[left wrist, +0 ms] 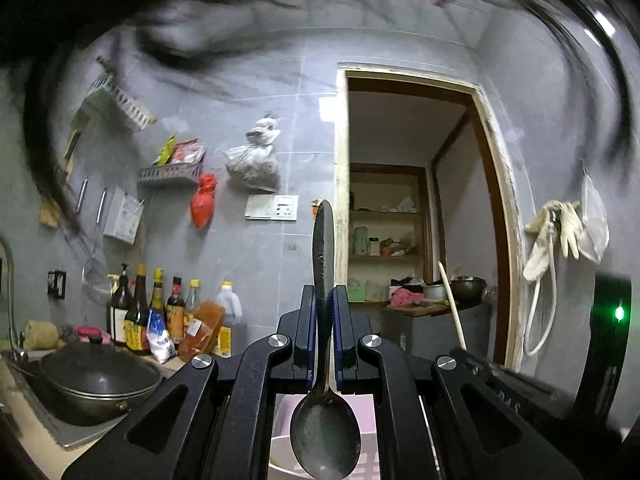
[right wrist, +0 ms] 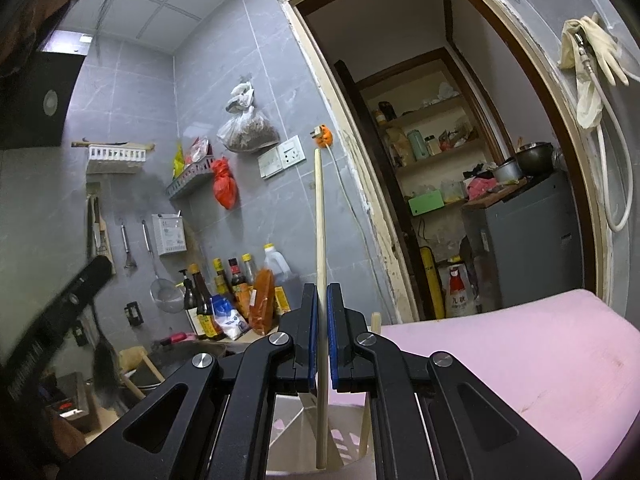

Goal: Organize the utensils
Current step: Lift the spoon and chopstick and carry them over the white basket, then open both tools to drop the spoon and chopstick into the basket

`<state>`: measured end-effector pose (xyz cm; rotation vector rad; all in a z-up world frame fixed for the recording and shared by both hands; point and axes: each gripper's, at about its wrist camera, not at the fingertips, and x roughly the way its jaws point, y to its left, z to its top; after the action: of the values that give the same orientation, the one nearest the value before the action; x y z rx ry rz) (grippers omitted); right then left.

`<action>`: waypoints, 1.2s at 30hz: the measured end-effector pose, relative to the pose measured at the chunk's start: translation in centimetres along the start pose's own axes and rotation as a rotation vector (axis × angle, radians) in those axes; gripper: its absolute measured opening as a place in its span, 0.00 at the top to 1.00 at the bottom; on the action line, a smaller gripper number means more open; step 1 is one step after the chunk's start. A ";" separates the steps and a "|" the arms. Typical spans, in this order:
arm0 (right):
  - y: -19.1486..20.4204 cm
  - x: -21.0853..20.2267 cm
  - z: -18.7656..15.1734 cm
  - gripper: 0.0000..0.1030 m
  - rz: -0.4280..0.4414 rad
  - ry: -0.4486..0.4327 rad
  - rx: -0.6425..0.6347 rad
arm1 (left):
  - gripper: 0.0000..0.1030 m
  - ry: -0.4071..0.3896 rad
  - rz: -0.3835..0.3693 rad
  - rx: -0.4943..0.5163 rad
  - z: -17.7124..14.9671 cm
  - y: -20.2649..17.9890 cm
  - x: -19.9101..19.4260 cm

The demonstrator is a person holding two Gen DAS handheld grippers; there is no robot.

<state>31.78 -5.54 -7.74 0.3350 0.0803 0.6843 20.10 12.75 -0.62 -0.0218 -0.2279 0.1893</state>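
1. My left gripper [left wrist: 325,300] is clamped on the spoon [left wrist: 325,400] at its handle, bowl end hanging down, so it can drop bowl-first.
2. My right gripper [right wrist: 322,300] pinches a chopstick [right wrist: 320,240] at mid-length and holds it upright, with its lower end already inside the holder [right wrist: 288,440].
3. The holder sits just below both grippers, beside the pink board [right wrist: 520,352]. A second chopstick [right wrist: 370,380] already stands in it.
4. The spoon, I judge, goes in next.
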 end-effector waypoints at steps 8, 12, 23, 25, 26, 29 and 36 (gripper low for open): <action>0.1 0.6 0.3 0.97 0.005 -0.015 -0.007 | 0.95 -0.052 0.114 -0.091 0.9 3.4 2.2; 0.4 0.8 -0.3 0.97 -0.001 -0.039 -0.023 | 0.95 -0.051 0.130 -0.158 -1.0 4.8 3.1; 0.0 0.9 -1.3 0.97 -0.021 -0.071 -0.038 | 0.95 -0.031 0.123 -0.065 -5.2 2.7 4.0; -0.2 0.9 -1.3 0.97 -0.021 -0.072 -0.036 | 0.95 -0.024 0.123 -0.046 -5.9 2.5 4.2; -0.2 1.0 -1.3 0.97 -0.021 -0.072 -0.037 | 0.95 -0.024 0.125 -0.040 -6.2 2.4 4.2; -0.1 1.0 -1.5 0.97 -0.019 -0.071 -0.037 | 0.95 -0.011 0.132 -0.033 -6.9 2.3 4.4; 0.2 1.2 -1.8 0.97 -0.006 -0.066 -0.041 | 0.95 0.006 0.128 -0.041 -7.3 2.2 4.4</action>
<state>32.31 -4.14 -9.32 0.3174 0.0043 0.6675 25.51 15.78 -6.85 -0.0775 -0.2248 0.3117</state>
